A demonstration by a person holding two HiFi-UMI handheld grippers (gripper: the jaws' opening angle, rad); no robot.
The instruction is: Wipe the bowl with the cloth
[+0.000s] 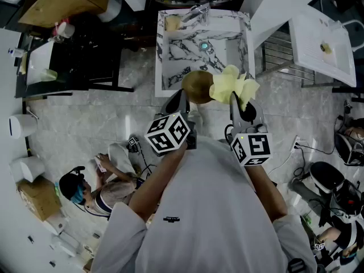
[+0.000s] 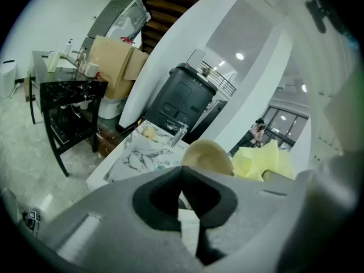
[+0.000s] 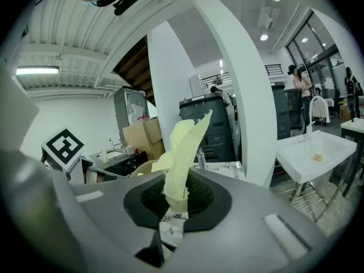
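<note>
In the head view a tan bowl (image 1: 196,87) hangs in the air over the near edge of a marble sink (image 1: 170,56). My left gripper (image 1: 185,94) is shut on the bowl's rim. The left gripper view shows the bowl (image 2: 207,155) just past the closed jaws of that gripper (image 2: 182,172). A yellow cloth (image 1: 234,86) touches the bowl's right side, and my right gripper (image 1: 236,98) is shut on it. The right gripper view has the cloth (image 3: 182,152) standing up out of the closed jaws of the right gripper (image 3: 173,197), with the bowl's edge (image 3: 142,166) behind it.
The sink has a faucet (image 1: 196,11) at its far end. A white basin (image 1: 318,44) on a metal frame stands to the right, and a black table (image 1: 85,61) to the left. A person (image 1: 85,192) sits on the floor at lower left. Cardboard boxes (image 1: 62,1) stand at upper left.
</note>
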